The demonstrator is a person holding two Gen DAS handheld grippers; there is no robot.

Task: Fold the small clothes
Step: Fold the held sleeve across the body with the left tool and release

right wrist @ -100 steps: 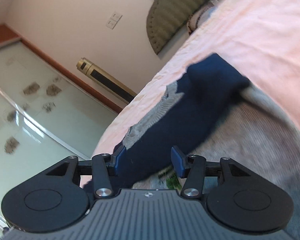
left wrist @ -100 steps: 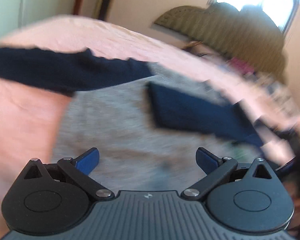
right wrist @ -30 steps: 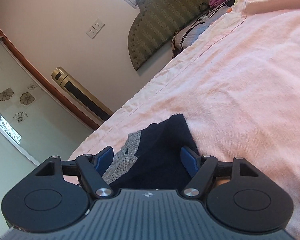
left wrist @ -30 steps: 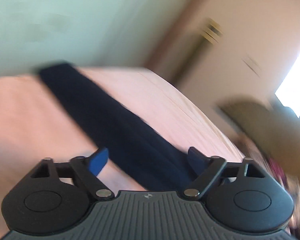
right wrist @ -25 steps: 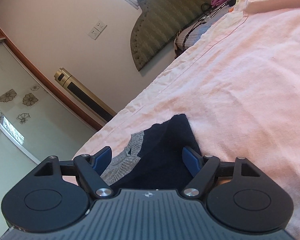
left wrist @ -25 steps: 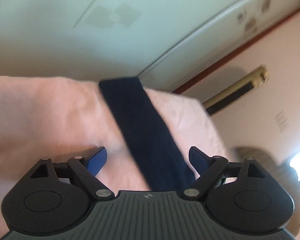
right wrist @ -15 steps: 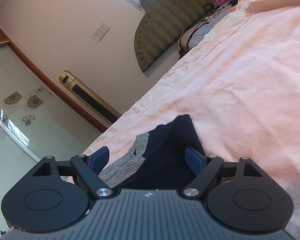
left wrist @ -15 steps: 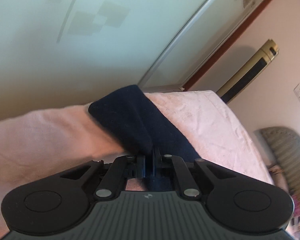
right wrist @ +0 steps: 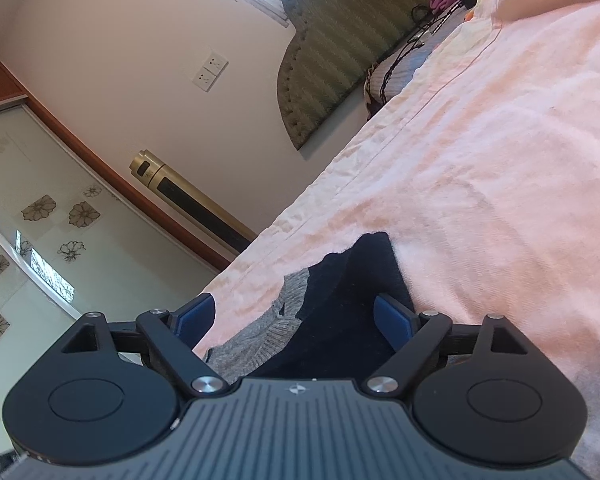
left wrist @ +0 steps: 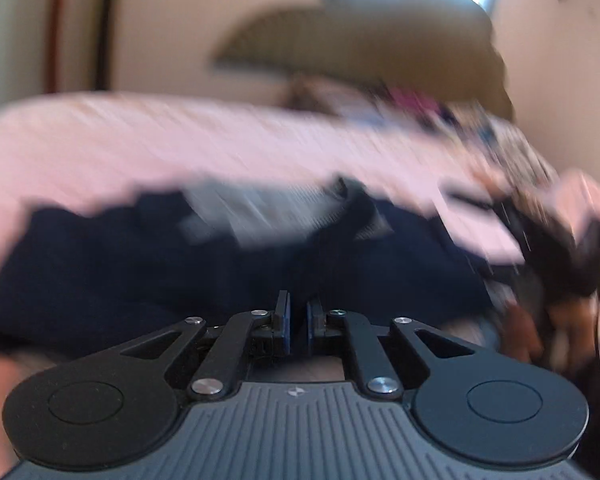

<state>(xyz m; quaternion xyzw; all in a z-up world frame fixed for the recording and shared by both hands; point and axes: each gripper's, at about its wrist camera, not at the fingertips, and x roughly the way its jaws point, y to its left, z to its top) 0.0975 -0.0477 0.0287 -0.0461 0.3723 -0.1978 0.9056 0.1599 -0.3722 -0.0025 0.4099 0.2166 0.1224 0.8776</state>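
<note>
Fingers of left gripper nearly together, only a thin slit between the blue pads, and easing apart. Dark cloth right at the tips; pinched or not, impossible to tell through the blur. Pointed down across a small sweater spread on the pink bed cover: grey body in the middle, navy sleeve lying across the near side, just ahead of the tips.

Fingers of right gripper wide apart and spreading further, gripping nothing. Second sleeve and a strip of grey knit lying between them on the cover, pressed by neither pad. Held low, close over the cloth.

Step in hand, by the look of it: folding the sleeves in over the body, with the left side about laid down and the right side already let go. Body fold not yet made, so probably somewhere around the middle of this garment.

Next, most likely: drop the left sleeve flat and back out without dragging the knit. Check both sleeves for lying smooth and inside the outline. Then pinch one end of the body with both grippers at once, through all layers, and carry it over the other end. Calls for matched height and pace on both sides, plus a low, shallow approach to catch knit and not bed cover.
</note>
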